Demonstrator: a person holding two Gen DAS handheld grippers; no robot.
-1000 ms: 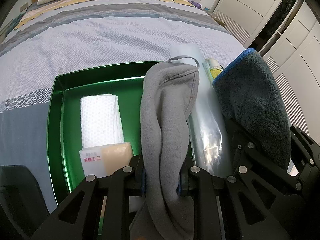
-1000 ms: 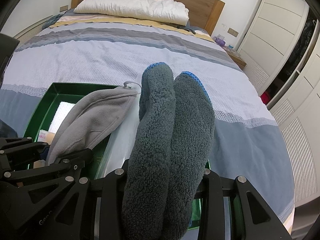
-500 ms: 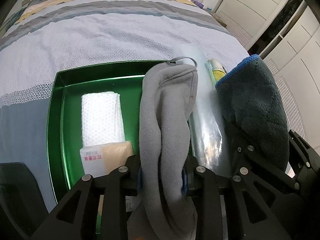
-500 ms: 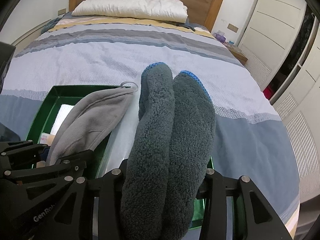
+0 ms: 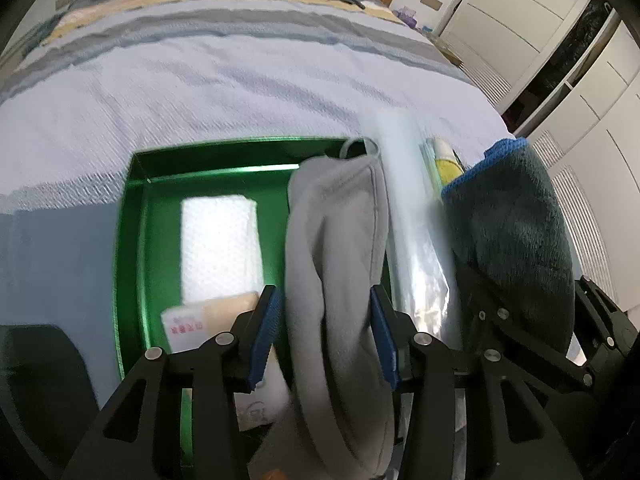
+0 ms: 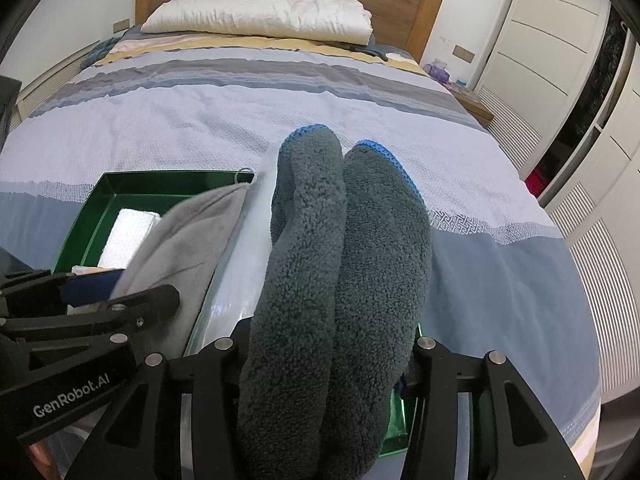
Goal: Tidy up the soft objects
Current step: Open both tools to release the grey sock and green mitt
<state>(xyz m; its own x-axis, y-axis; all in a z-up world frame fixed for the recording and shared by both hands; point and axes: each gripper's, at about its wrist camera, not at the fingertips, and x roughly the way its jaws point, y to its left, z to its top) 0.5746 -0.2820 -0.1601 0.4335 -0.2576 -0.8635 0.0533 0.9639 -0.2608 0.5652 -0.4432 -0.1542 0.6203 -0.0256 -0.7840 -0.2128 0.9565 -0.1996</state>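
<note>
Both grippers pointed steeply downward, side by side over the near end of a bed. The left gripper (image 5: 324, 336) had just been opening: its blue pads (image 5: 264, 332) stood apart, with a folded grey fleece cloth (image 5: 336, 248) between them; the left pad showed a gap to the cloth, while the right pad lay at its edge, so the grip appeared released. The right gripper (image 6: 326, 356) had also just been opening; a folded dark teal plush towel with blue trim (image 6: 340, 264) filled the space between its fingers, and whether the pads, hidden by the pile, still pressed on it could not be told. Both cloths lay over a green tray (image 5: 128, 240) resting on the striped grey-and-white bedspread (image 6: 200, 112); the grey cloth draped across the tray's right part, the towel further right. Between the two cloths lay a clear plastic sleeve (image 5: 412, 232), with a yellow-and-white item (image 5: 444, 160) just beside it. Inside the tray, left of the grey cloth, sat a white folded cloth (image 5: 218, 240) and, nearer the camera, a small packet with red print (image 5: 188, 324). A white pillow (image 6: 256, 12) lay against a wooden headboard (image 6: 404, 12); white wardrobe doors (image 6: 540, 40) lined the right wall.
</note>
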